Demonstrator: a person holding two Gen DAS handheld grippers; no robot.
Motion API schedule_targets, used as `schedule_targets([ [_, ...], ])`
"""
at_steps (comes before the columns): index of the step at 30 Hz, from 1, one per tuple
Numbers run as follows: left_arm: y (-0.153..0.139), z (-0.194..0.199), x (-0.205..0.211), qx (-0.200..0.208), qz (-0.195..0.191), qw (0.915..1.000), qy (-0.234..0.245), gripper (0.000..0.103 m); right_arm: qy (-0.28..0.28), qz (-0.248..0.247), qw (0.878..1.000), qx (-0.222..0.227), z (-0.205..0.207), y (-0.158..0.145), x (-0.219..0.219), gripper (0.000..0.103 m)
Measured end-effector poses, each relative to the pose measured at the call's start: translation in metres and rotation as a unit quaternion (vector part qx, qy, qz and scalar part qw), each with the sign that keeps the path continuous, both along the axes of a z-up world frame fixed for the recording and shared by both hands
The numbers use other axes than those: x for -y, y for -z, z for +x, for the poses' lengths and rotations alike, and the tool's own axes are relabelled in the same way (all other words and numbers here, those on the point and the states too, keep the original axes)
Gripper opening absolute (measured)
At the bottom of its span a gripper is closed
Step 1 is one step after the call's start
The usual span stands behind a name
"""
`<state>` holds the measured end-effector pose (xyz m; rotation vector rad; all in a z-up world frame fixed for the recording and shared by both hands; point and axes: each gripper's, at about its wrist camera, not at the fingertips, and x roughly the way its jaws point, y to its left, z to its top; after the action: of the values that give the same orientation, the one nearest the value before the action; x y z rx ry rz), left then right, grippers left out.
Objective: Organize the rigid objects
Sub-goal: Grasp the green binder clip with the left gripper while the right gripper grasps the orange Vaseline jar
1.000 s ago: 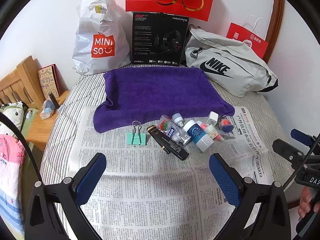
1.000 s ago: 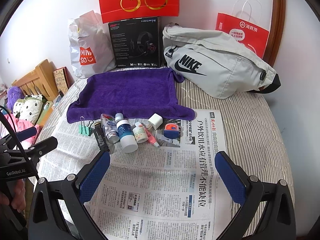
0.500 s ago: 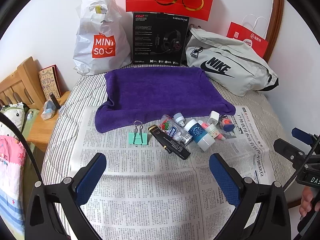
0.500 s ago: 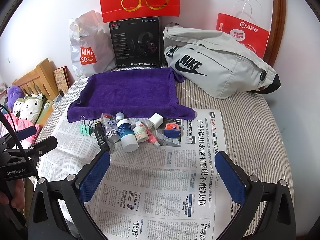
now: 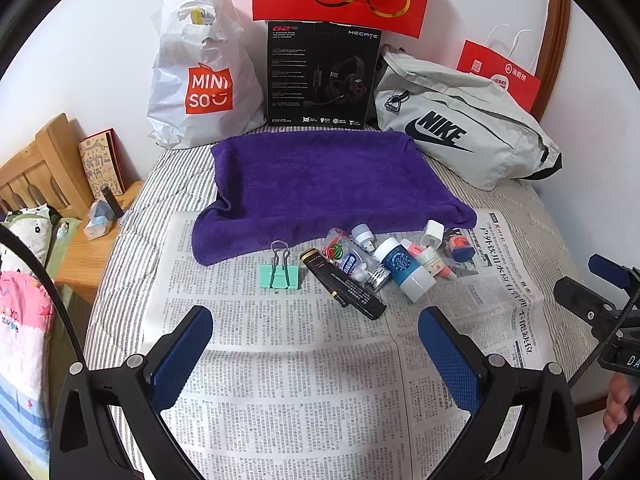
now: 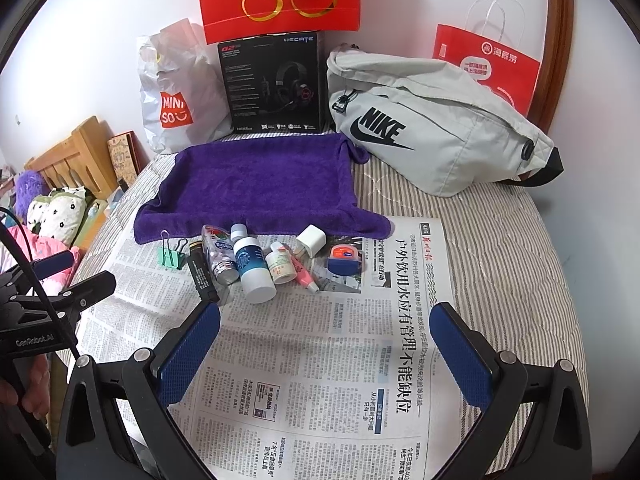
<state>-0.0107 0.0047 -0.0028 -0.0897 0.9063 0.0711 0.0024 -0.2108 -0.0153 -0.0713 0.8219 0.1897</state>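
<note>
A row of small items lies on the newspaper (image 5: 280,360) just in front of a purple towel (image 5: 320,180): a green binder clip (image 5: 279,276), a black tube (image 5: 342,290), a clear mint bottle (image 5: 354,262), a blue-and-white bottle (image 5: 404,268), a white plug (image 5: 433,233) and a red-and-blue tin (image 5: 460,245). In the right wrist view the same row shows the blue-and-white bottle (image 6: 251,266), a pink tube (image 6: 304,274) and the tin (image 6: 345,259). My left gripper (image 5: 316,344) and right gripper (image 6: 326,340) are open and empty, short of the row.
Along the wall stand a Miniso bag (image 5: 200,76), a black headset box (image 5: 322,76), a grey Nike bag (image 5: 464,136) and red paper bags (image 5: 500,76). A wooden bedside stand (image 5: 92,240) is at the left. The bed's striped cover (image 6: 500,260) lies at the right.
Both grippers have shifted only slightly; the left view has edged a little closer to the row of items. Nothing was picked up or moved.
</note>
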Motion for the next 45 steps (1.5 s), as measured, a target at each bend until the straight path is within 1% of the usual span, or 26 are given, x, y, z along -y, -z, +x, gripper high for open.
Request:
schedule_targets([
  [8, 0.004, 0.006, -0.001, -0.004, 0.002, 1.0, 0.002, 0.103, 0.002, 0.0, 1.0, -0.004, 0.004, 0.003, 0.002, 0.103],
  [13, 0.014, 0.014, -0.008, -0.016, 0.002, 0.9999, -0.003, 0.103, 0.006, -0.005, 1.0, -0.007, 0.01, 0.008, 0.005, 0.103],
  [20, 0.046, 0.031, -0.031, -0.049, -0.012, 0.9984, -0.026, 0.103, 0.006, -0.009, 1.0, -0.013, 0.019, 0.018, 0.011, 0.103],
  [25, 0.067, 0.046, -0.042, -0.06, -0.001, 0.9975, -0.038, 0.103, 0.002, -0.012, 1.0, -0.021, 0.03, 0.027, 0.014, 0.103],
  [35, 0.101, 0.084, -0.048, -0.076, 0.028, 0.9965, -0.024, 0.101, 0.01, -0.015, 0.998, -0.064, 0.055, 0.057, 0.022, 0.103],
  [37, 0.107, 0.089, -0.05, -0.078, 0.026, 0.9963, -0.024, 0.096, 0.016, -0.017, 0.997, -0.074, 0.061, 0.064, 0.025, 0.103],
  [38, 0.109, 0.092, -0.051, -0.077, 0.019, 0.9965, -0.025, 0.092, 0.018, -0.017, 0.997, -0.078, 0.062, 0.066, 0.027, 0.103],
  [40, 0.114, 0.095, -0.054, -0.08, 0.004, 0.9965, -0.024, 0.092, 0.023, -0.019, 0.996, -0.085, 0.066, 0.071, 0.03, 0.103],
  [41, 0.115, 0.097, -0.054, -0.079, 0.0, 0.9966, -0.023, 0.087, 0.025, -0.021, 0.996, -0.088, 0.068, 0.073, 0.031, 0.103],
  [42, 0.116, 0.098, -0.054, -0.077, -0.004, 0.9968, -0.021, 0.078, 0.027, -0.023, 0.995, -0.092, 0.071, 0.075, 0.032, 0.103],
  [45, 0.119, 0.102, -0.053, -0.081, -0.01, 0.9966, -0.017, 0.077, 0.031, -0.029, 0.995, -0.095, 0.075, 0.078, 0.034, 0.103],
])
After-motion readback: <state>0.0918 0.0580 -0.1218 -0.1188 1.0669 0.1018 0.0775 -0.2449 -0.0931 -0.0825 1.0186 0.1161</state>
